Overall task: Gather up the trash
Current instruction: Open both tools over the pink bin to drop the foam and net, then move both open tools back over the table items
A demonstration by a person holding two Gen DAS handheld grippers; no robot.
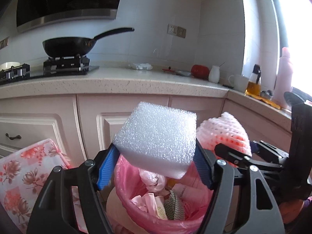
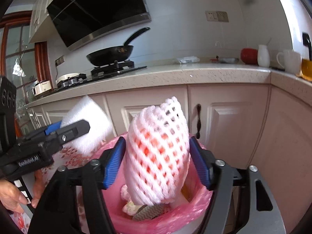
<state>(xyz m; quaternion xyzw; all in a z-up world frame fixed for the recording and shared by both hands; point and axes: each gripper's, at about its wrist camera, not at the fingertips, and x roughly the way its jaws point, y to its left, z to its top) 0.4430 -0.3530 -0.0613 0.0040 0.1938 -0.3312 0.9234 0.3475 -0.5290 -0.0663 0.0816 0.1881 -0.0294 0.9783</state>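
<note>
The 2 pieces look featherlight and squashy, so pinch their sides gently. The left claw [image 1: 155, 150] grasps the white foam block [image 1: 156, 134] – the right claw [image 2: 157, 143] stands released around the pink foam net sleeve [image 2: 158, 156], above the pink-lined round bin [image 2: 175, 221].

Two wrist cams, both hovering right over the same bin

The left wrist view looks forward and a bit down along its own fingers, super close to the pink-lined bin [image 1: 156, 210] at 6 o'clock, with the counter [image 1: 117, 81] across the middle and the wok [image 1: 68, 45] at 10 o'clock. The right wrist view sits just beside it, same tilt, same bin [image 2: 165, 216] at 6 o'clock, wok [image 2: 111, 55] at 11 o'clock. Each catches the other gripper: right gripper [image 1: 234, 154] at 3 o'clock, left gripper [image 2: 78, 130] at 9 o'clock.
</note>
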